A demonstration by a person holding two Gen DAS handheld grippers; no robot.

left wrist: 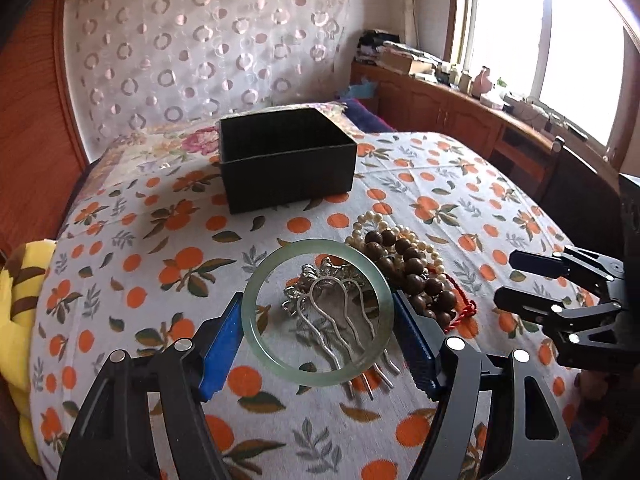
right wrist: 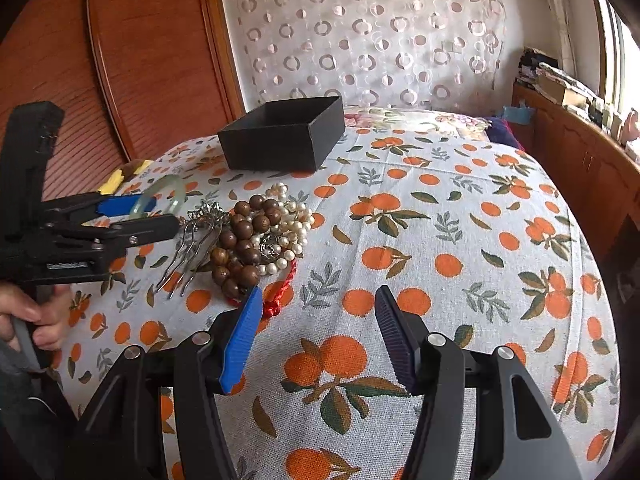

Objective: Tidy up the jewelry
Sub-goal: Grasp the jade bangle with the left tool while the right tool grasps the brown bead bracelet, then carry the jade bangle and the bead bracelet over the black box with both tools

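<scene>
Both sets of jaws differ: left gripper (left wrist: 318, 312) pinches the one jade bangle (left wrist: 318, 310) across its rim, right gripper (right wrist: 316, 332) gapes over bare cloth. One silver comb (left wrist: 340, 320), one wooden bead string (right wrist: 244, 244), one pearl strand (right wrist: 294, 220), one black box (left wrist: 286, 158) farther back; plenty of open bedspread (right wrist: 460, 232) to the right.

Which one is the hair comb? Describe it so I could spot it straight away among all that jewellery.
Start at the black box on the orange-patterned cloth, then come towards the jewellery heap nearer the cameras. Beside the brown wooden beads and the pearls lies the silver hair comb, seen through the pale green bangle. Only it has long wavy metal prongs.
</scene>
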